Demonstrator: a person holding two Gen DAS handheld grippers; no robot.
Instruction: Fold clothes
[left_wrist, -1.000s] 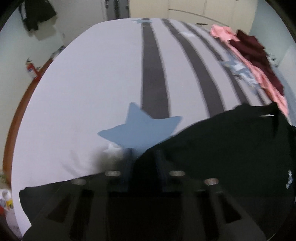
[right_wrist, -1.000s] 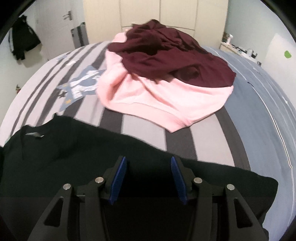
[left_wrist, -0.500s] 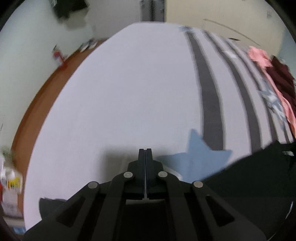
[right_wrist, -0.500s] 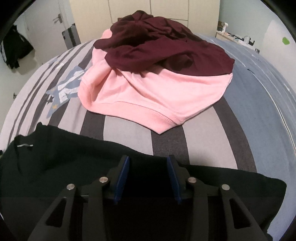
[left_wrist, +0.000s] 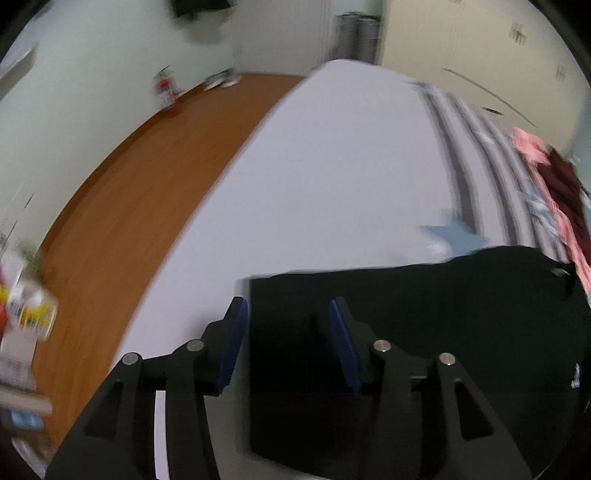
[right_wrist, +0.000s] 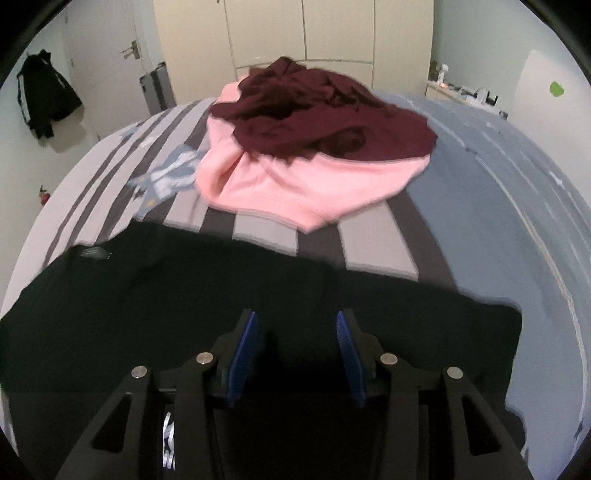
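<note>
A black shirt (left_wrist: 424, 317) lies spread flat on the bed; it also shows in the right wrist view (right_wrist: 166, 295). My left gripper (left_wrist: 288, 314) is open, its blue-padded jaws standing over the shirt's left sleeve edge. My right gripper (right_wrist: 295, 328) is open above the shirt's right side, holding nothing. A pink garment (right_wrist: 295, 184) with a maroon garment (right_wrist: 325, 110) heaped on it lies further up the bed.
The striped bedsheet (left_wrist: 332, 166) has a blue star print (left_wrist: 454, 236). The wooden floor (left_wrist: 129, 206) runs along the bed's left edge, with a fire extinguisher (left_wrist: 164, 86) by the wall. Wardrobe doors (right_wrist: 303, 33) stand behind the bed.
My left gripper has opened and swung left to the black shirt's sleeve edge. My right gripper stayed open and shifted slightly over the shirt.
</note>
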